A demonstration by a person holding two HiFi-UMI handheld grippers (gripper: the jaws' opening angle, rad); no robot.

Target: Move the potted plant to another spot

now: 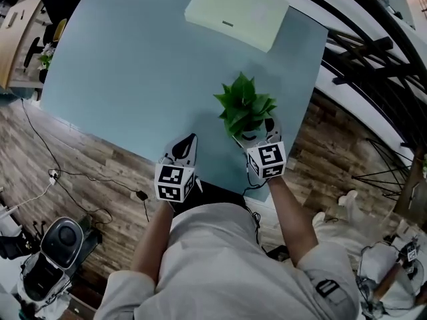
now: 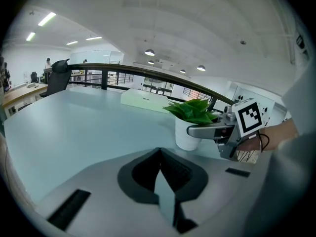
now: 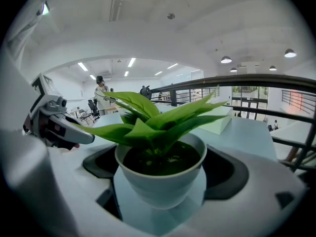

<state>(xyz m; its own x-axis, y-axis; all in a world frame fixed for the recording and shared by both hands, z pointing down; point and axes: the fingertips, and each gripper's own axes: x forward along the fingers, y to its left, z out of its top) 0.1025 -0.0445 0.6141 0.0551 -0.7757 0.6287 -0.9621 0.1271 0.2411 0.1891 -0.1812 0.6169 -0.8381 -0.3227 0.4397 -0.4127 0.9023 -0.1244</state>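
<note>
One plant (image 1: 245, 109), blue table (image 1: 133, 65), wood floor (image 1: 87, 145)

- Open-plan office, upper level by the look of it: a dark metal railing (image 2: 123, 69) curves right along the edge of the floor.
- Big pale blue-grey surface (image 1: 133, 65) up front, meeting-table size.
- Over on the far side, a light wooden desk (image 2: 19, 93) with a black high-backed office chair (image 2: 58, 75) beside it.
- Overhead, long white strip lights (image 2: 47, 19) and round recessed ceiling lamps (image 2: 149, 52) on a plain white ceiling.
- Down below, grey-brown wood-plank floor (image 1: 80, 152) with thin black cables (image 1: 87, 175) trailing across it.
- And there's a person standing (image 3: 101, 95) among more chairs in the background.
</note>
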